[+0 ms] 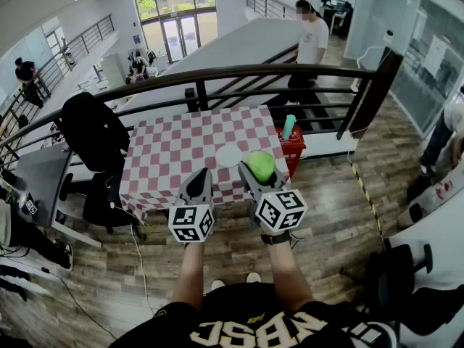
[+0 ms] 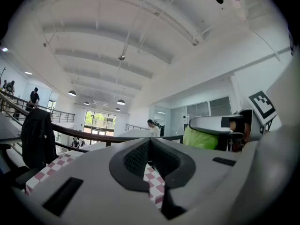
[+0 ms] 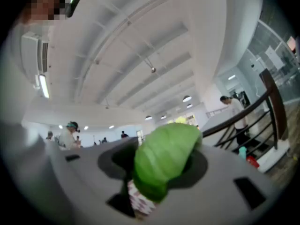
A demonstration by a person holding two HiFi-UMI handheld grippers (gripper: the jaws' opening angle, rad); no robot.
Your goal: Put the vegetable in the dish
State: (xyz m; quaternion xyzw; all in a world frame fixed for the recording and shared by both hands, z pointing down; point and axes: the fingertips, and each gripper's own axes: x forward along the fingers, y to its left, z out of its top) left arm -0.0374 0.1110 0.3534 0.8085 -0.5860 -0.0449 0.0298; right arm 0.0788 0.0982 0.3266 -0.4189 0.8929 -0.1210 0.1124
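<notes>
Green vegetable (image 1: 262,162) was gripped by right hand-held gripper (image 1: 261,172) | white dish (image 1: 228,156) lay just ahead-left, on desk (image 1: 163,158) | left hand-held gripper (image 1: 199,177) closed, empty

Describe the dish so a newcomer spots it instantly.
Start at the table with the red-and-white checked cloth beside the dark railing. Near its front right edge lies the dish, just left of the green vegetable in the right gripper. It is the only plain white round thing on the cloth.
</notes>
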